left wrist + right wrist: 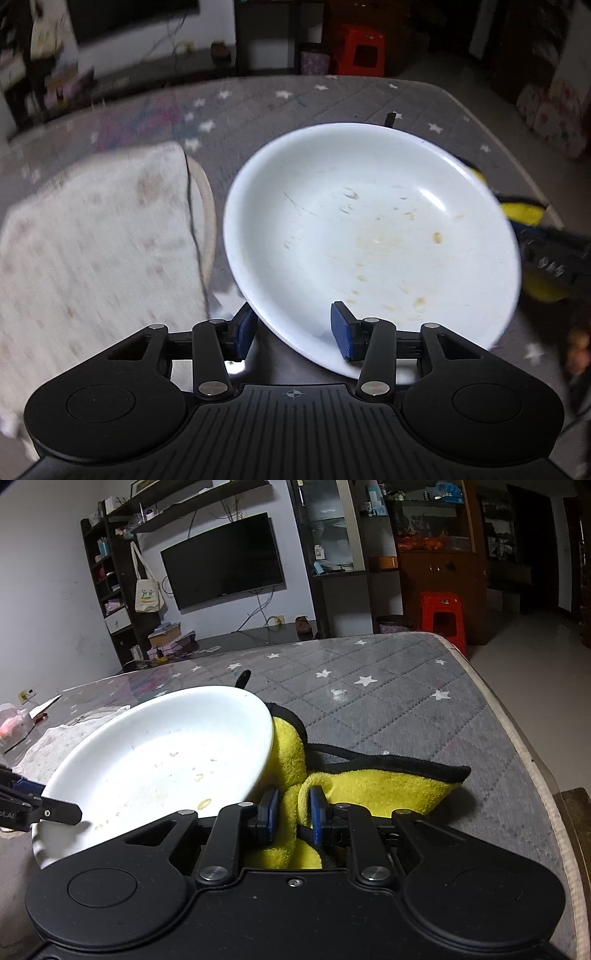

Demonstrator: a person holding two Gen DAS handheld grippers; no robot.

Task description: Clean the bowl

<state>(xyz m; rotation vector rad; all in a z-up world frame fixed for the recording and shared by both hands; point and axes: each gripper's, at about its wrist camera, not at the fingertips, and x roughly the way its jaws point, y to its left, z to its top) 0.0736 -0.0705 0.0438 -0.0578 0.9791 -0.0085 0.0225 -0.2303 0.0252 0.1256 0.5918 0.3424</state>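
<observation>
Left wrist view is showing the left tool [293, 328] straddling the tilted bowl's [369, 236] rim, pads apart, while the right tool [293, 810] is pinching the yellow cloth [369, 786]; scrubbing its stains needs firm, steady bracing.

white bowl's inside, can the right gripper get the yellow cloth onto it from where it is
Probably yes. The right gripper is shut on the yellow cloth right beside the white bowl, whose stained inside tilts open towards it. Only the left gripper at the near rim is close.
</observation>
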